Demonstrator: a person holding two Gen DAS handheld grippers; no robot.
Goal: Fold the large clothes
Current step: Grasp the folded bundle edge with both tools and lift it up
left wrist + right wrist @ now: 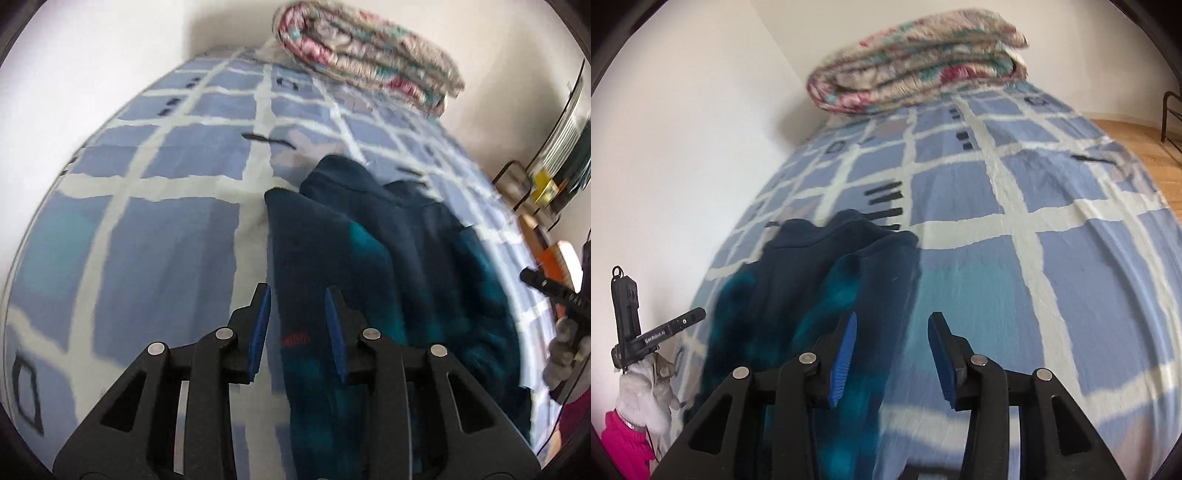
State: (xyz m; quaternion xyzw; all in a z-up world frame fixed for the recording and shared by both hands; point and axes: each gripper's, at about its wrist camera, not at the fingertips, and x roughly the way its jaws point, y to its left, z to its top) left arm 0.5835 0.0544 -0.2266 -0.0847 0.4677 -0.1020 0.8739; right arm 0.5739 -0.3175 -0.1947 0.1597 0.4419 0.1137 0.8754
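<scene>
navy-teal garment (388, 266), blue-white checked sheet (155, 229), floral quilt (916, 62).

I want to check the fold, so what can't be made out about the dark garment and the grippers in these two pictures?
- Dark blue garment: near hem hidden behind the left gripper in the left wrist view; motion blur hides seams and the red label's text.
- Same garment in the right wrist view: lower end cut off behind the right gripper.
- Folded blanket: layers too blurred to count.
</scene>
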